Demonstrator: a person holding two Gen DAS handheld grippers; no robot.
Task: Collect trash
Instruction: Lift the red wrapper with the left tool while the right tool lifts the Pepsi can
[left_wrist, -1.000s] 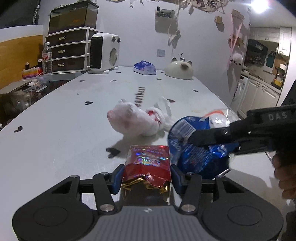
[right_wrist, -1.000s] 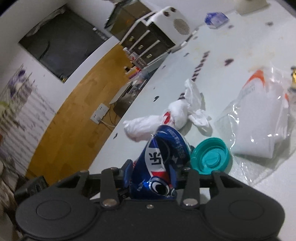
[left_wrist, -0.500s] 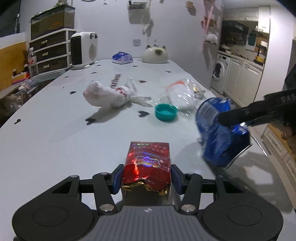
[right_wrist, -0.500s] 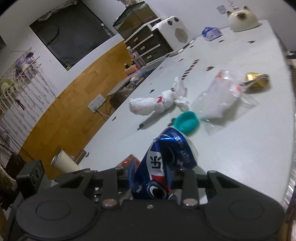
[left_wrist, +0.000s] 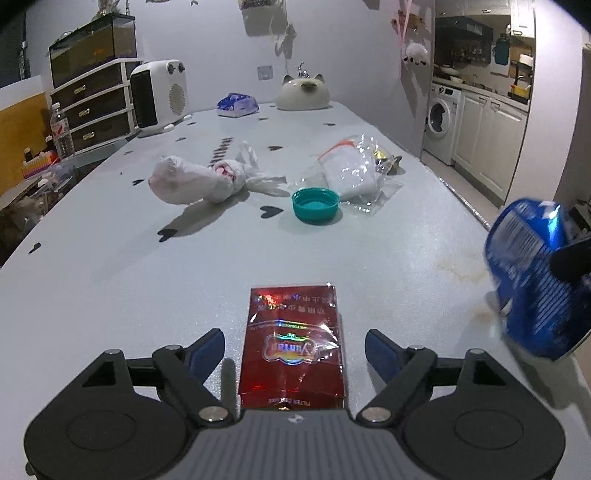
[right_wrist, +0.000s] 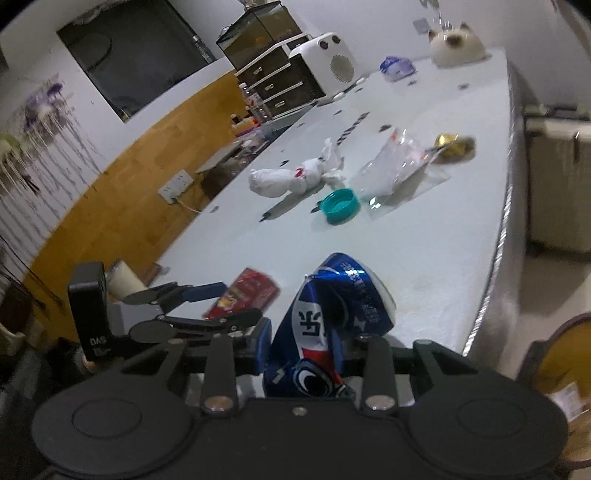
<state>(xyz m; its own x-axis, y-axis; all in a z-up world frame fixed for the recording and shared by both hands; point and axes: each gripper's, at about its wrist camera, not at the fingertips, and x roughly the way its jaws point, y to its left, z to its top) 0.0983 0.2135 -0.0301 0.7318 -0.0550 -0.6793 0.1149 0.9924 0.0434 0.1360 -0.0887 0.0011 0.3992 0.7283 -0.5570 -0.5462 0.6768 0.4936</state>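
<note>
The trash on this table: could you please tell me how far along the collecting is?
Nothing visibly binned yet. In hand: the right gripper is shut on the crushed blue can, near the table edge. The left gripper is opening, and the red packet lies between its fingers untouched. Left on the table: white bag bundle, teal lid, clear plastic bag, gold wrapper.

left gripper (left_wrist: 294, 345): black arms are showing round discs and silver screws | fingers (left_wrist: 207, 349) are wearing blue pads | right gripper (right_wrist: 302, 341): black too, blue pads | white "DAS" letters are showing
</note>
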